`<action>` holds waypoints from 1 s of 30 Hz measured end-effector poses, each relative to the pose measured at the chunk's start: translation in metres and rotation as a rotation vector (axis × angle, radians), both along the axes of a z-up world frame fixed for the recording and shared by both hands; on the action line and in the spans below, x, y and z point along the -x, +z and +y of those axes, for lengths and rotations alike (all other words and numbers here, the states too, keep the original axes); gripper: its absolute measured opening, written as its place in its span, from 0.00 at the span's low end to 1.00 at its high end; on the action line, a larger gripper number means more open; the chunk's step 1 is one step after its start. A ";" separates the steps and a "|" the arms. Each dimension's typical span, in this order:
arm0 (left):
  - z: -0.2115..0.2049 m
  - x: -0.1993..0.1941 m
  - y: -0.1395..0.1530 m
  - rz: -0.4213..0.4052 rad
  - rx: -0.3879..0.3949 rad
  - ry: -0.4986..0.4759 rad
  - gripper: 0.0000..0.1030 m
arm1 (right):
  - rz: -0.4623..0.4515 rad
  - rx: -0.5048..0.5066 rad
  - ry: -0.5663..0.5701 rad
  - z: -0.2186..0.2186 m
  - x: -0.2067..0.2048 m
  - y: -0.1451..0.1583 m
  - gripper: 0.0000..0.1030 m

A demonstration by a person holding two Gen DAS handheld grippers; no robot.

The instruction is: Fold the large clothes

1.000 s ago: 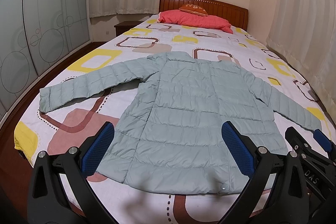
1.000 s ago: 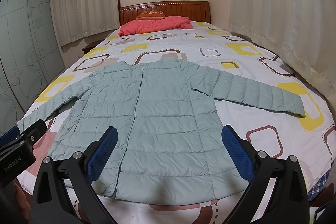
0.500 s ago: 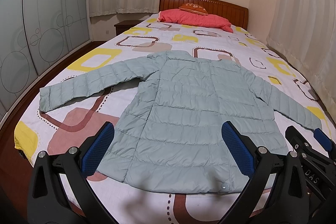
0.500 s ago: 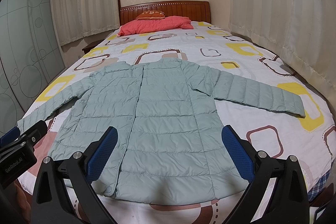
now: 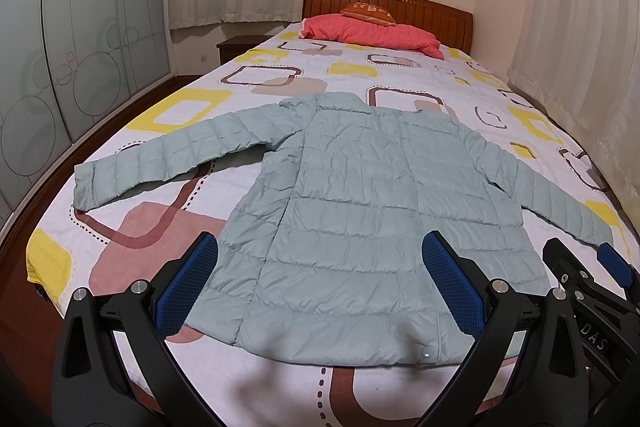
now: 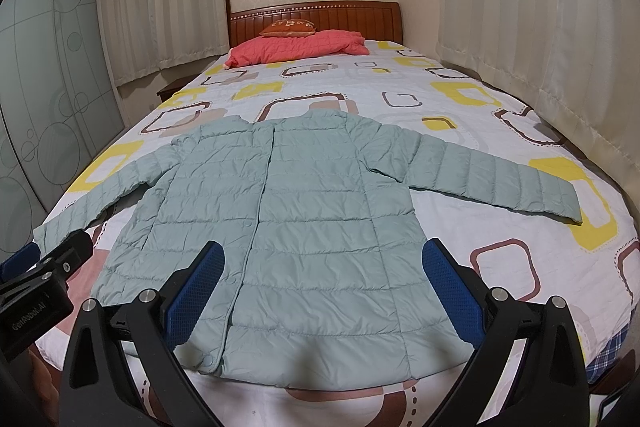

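Left gripper (image 5: 318, 289) and right gripper (image 6: 322, 291) both spread wide and empty, poised above the near hem of the pale green puffer jacket (image 6: 304, 227) lying flat ahead on the bed (image 6: 500, 259), sleeves outstretched; folding apparently unstarted, likely needing a sleeve pinched and carried inward.

The puffy jacket (image 5: 376, 211) is pale green, the bed cover (image 5: 188, 195) is white with yellow, brown and pink squares, and the pillow (image 5: 372, 35) is red.

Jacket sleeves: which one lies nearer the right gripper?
The sleeve stretched over the yellow square, on the curtain side; the other sleeve points toward the wardrobe.
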State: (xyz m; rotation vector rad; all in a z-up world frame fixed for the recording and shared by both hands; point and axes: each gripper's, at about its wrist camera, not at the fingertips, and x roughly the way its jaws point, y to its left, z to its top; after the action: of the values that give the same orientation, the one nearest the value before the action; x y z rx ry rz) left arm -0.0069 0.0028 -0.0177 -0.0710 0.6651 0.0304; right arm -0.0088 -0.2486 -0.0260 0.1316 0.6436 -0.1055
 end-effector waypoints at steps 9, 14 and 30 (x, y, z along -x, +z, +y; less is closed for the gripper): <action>0.001 0.001 -0.003 0.004 0.000 0.000 0.98 | 0.001 0.000 0.001 0.000 0.000 0.000 0.96; 0.000 0.001 -0.002 0.003 -0.001 0.000 0.98 | 0.000 0.000 0.000 0.000 0.000 0.000 0.96; -0.001 0.000 -0.001 0.007 -0.002 0.001 0.98 | 0.001 0.002 0.001 0.001 0.002 0.001 0.96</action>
State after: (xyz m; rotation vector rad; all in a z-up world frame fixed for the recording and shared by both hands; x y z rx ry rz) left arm -0.0071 0.0018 -0.0190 -0.0696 0.6724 0.0323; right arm -0.0105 -0.2477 -0.0247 0.1295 0.6448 -0.1052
